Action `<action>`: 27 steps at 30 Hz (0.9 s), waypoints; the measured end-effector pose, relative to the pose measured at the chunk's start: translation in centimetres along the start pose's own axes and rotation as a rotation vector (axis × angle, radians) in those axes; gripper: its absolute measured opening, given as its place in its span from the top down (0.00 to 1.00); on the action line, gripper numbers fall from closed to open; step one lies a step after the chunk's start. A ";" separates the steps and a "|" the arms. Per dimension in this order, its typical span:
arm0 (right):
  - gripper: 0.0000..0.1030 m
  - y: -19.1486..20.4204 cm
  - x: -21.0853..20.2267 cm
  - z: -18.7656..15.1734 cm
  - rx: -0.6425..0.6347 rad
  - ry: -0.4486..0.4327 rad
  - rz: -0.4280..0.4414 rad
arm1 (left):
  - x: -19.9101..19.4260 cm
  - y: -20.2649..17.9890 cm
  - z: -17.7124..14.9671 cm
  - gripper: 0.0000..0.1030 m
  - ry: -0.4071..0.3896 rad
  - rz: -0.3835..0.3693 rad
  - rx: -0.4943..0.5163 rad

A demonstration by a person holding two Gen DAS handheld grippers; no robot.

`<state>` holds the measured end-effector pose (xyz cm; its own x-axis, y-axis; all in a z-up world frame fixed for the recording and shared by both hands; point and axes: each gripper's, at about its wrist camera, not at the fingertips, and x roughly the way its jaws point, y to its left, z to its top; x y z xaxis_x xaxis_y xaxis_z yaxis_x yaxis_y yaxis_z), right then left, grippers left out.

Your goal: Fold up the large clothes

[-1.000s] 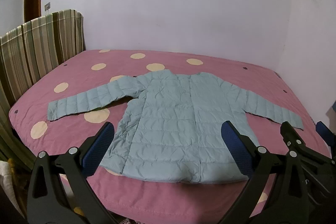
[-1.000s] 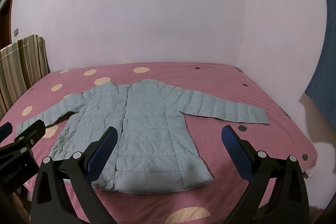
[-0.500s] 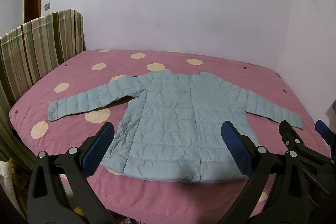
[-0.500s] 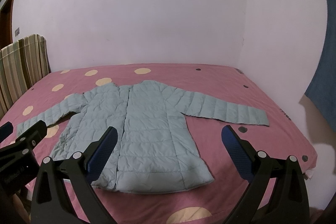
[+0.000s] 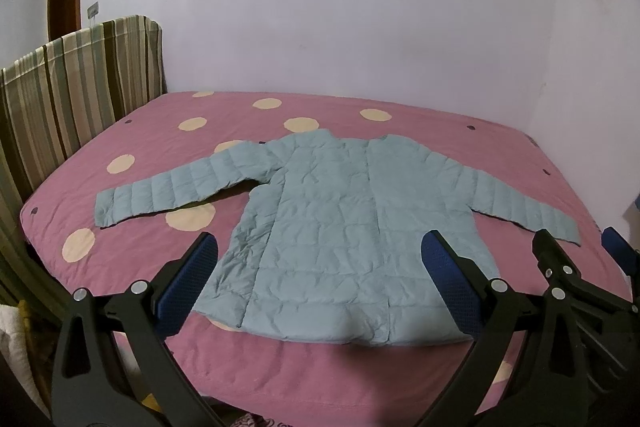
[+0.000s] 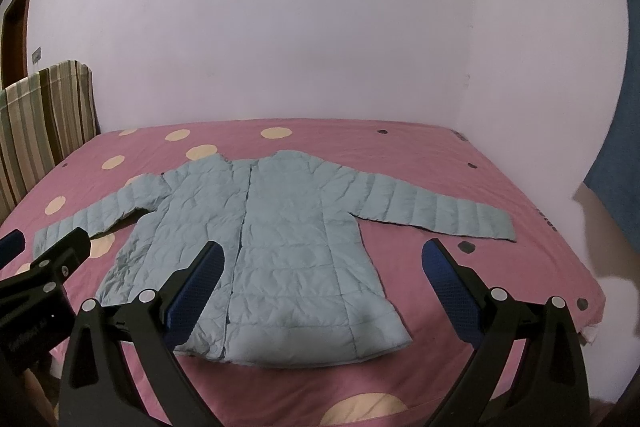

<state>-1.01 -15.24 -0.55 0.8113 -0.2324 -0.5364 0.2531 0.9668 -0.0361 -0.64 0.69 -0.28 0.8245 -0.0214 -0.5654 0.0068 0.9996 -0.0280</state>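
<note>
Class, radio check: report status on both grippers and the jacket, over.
Left gripper open, empty. Right gripper open, empty. Jacket spread flat on bed, sleeves out, unfolded. Nothing in the way.

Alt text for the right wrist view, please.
A pale blue padded jacket lies flat, sleeves spread, on a pink bed with cream dots. The open right tool frames it from the near edge, and the left tool shows at left.

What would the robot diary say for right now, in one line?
stage: before first fold | jacket: flat on bed, sleeves spread | left gripper: open, empty | right gripper: open, empty
</note>
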 end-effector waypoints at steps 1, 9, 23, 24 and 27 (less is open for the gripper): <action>0.05 0.0 0.0 0.0 -0.001 0.001 -0.001 | 0.0 0.0 0.1 0.02 0.002 0.000 0.000; 0.05 0.4 -0.1 -0.2 -0.010 0.002 0.001 | 0.1 0.2 0.0 0.02 0.006 0.000 -0.001; 0.05 0.9 0.2 -0.5 -0.026 0.009 0.005 | 0.8 0.9 0.1 0.02 0.026 0.002 -0.006; 0.05 0.9 0.3 -0.4 -0.026 0.011 0.005 | 0.9 0.9 0.1 0.02 0.027 0.003 -0.007; 0.05 0.9 0.6 -0.4 -0.026 0.016 0.007 | 1.1 0.9 0.0 0.02 0.031 0.004 -0.006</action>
<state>-0.56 -14.45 -1.26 0.8042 -0.2242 -0.5505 0.2335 0.9708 -0.0542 0.27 1.54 -0.87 0.8066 -0.0177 -0.5908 -0.0002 0.9995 -0.0302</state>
